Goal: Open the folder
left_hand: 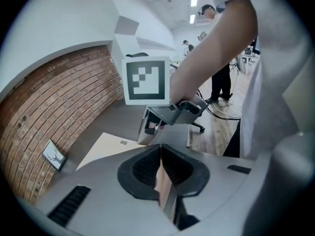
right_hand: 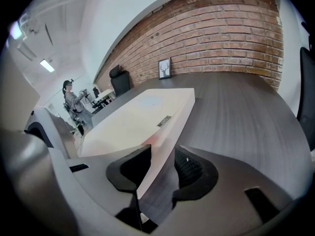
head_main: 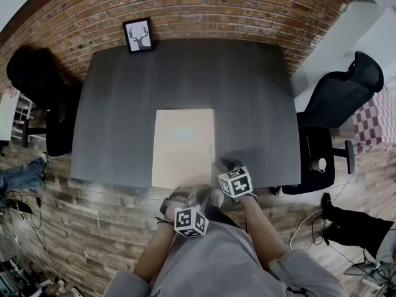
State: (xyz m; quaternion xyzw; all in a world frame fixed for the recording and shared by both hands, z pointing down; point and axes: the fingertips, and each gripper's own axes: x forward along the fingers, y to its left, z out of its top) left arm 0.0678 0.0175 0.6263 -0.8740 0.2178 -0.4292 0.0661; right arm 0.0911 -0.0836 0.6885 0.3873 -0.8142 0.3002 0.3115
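Observation:
A beige folder (head_main: 183,142) lies flat in the middle of the dark table (head_main: 124,104), with its near edge at the table's front. My left gripper (head_main: 197,195) is at that near edge. In the left gripper view its jaws (left_hand: 161,154) are shut on a thin beige edge, apparently the folder's cover (left_hand: 106,144). My right gripper (head_main: 221,166) sits at the folder's near right corner. In the right gripper view it (right_hand: 160,168) stands open with the corner of the folder (right_hand: 142,112) between the jaws and bare table showing beside the right pad.
A framed deer picture (head_main: 138,35) leans on the brick wall at the table's far left. Black office chairs stand at the left (head_main: 43,98) and right (head_main: 337,104). Cables lie on the wood floor (head_main: 309,218). People stand far off in the room (right_hand: 74,102).

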